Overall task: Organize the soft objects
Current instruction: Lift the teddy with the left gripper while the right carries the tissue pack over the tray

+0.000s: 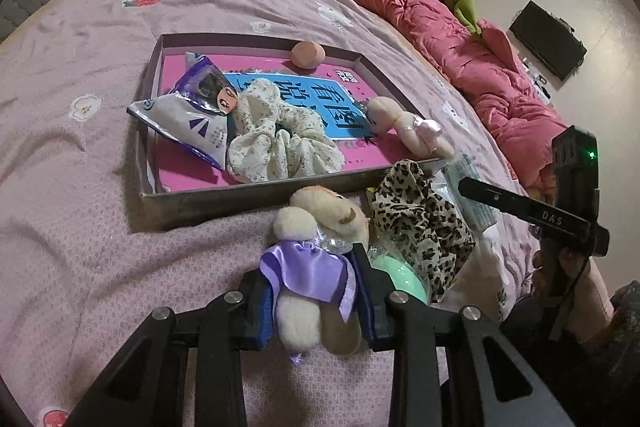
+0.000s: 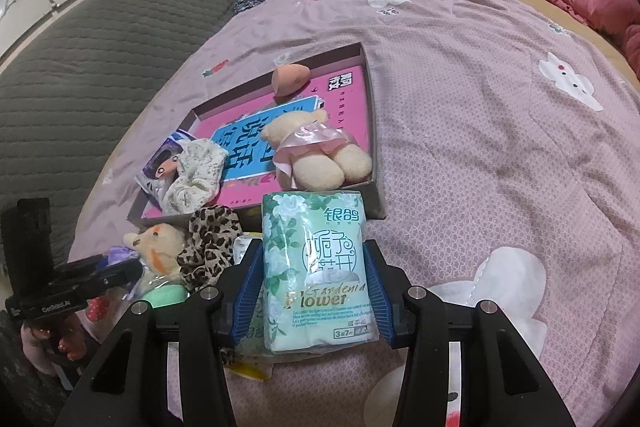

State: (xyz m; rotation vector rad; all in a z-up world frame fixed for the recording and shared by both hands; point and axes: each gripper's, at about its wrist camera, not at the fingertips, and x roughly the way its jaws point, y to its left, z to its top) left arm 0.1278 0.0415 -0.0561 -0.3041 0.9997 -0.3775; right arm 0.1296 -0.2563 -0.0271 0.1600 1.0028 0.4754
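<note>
On a bed spread with a lilac quilt (image 1: 100,167), a shallow cardboard tray (image 1: 248,193) is the landmark, and sorting is mid-way. Inside it, from its left end: a snack packet (image 1: 188,115) propped against the left wall, a cream floral scrunchie (image 1: 280,143) beside it, a peach makeup sponge (image 1: 307,54) by the far wall, and a small teddy in a pink dress (image 1: 404,123) at the right end.

Just in front of the tray's near wall, the left gripper (image 1: 316,299) has its blue fingers (image 1: 264,311) clamped on a second small teddy in a purple dress (image 1: 308,267), its head towards the tray. To that bear's right, still on the quilt in front of the tray, lie a leopard-print scrunchie (image 1: 416,223) and a mint-green sponge (image 1: 400,271).

Further right, near the tray's front right corner, the right gripper (image 2: 316,291) pinches a pack of Gardenia Flower tissues (image 2: 316,267) between its fingers (image 2: 376,287), the pack standing upright.

Both loads look picked and ready for delivery. The next move appears to call for carrying each over the tray's near wall and releasing it onto bare pink lining, the bear between scrunchie and pink teddy, the tissues wherever room remains.
</note>
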